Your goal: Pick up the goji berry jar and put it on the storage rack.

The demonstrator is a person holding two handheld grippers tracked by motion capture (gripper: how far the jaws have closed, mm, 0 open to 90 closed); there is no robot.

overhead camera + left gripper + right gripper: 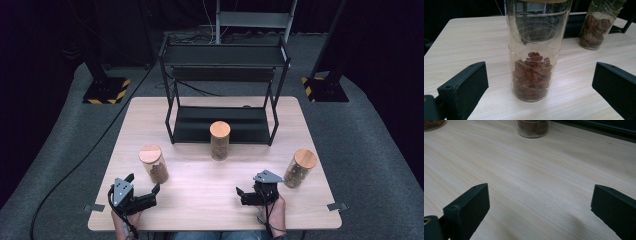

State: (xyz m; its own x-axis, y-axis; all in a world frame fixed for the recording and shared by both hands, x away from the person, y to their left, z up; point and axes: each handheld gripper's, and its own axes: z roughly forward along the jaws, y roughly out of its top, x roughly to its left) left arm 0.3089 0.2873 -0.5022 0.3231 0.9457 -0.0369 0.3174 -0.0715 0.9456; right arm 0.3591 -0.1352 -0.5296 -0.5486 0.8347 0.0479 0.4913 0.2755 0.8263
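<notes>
The counter [210, 185] lies broad and mostly bare ahead of both sets of jaws, with the black two-tier rack [223, 90] standing at its far side, well beyond them. Three cork-lidded jars stand between: the middle jar [220, 140] just in front of the rack's lower shelf, the right jar [300, 168] just outside the right gripper [249, 196], and the left jar [153, 163] directly ahead of the left gripper [144, 186].

The step in hand looks like a grasp on the left jar [534, 62], which stands upright, centred between the left jaws but still a little beyond them — untouched. Both grippers are released, jaws spread wide, nothing between the right pair but bare wood [536, 195].

To do it well, I would push the left jaws straight forward and level until the glass sits fully between the pads, then close at mid-height, above the red-brown beans, keeping the jar vertical.

Room is generous: open counter on both sides of the jar, the near edge behind the jaws — only the rack's frame calls for care later.
</notes>
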